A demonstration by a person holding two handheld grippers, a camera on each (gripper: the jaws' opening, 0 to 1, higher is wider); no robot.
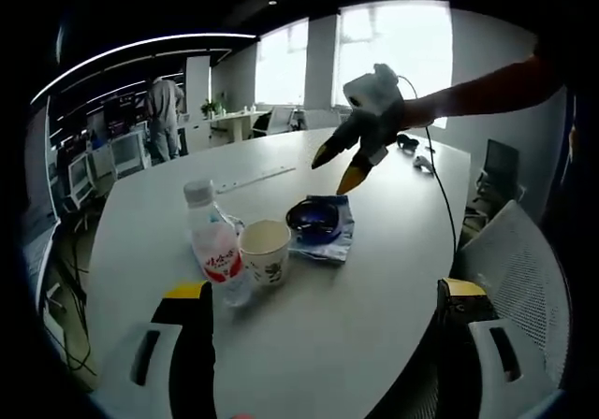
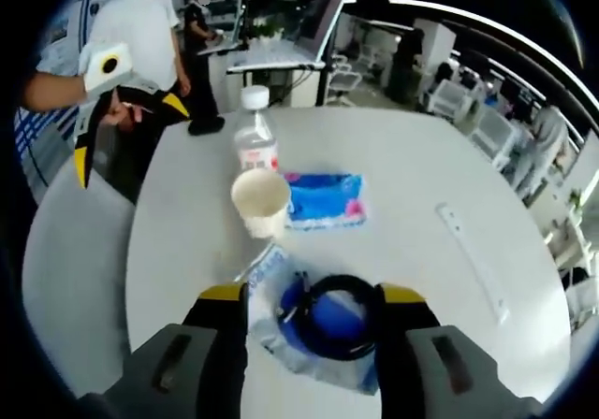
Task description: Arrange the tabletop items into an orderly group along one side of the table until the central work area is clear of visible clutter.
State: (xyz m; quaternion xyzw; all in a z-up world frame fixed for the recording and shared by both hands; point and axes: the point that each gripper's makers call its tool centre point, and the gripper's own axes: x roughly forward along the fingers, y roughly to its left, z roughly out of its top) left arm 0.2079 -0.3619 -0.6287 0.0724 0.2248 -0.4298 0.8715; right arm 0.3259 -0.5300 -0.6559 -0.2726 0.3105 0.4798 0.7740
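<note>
Black cable coil (image 2: 342, 316) lies between the right hand-held gripper's (image 2: 314, 295) spread jaws.

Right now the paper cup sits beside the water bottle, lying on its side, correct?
Not quite. The paper cup does sit beside the water bottle, but it stands upright with its mouth open upward, as the right gripper view shows.

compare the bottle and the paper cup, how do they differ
The bottle is clear plastic with a white cap on, while the paper cup is opaque off-white and open at the top. The bottle is taller and narrows to a neck; the cup is shorter and widens toward its rim. The bottle wears a pink and white label; the cup shows only a small dark print in the left gripper view. Both stand upright, side by side on the table.
</note>
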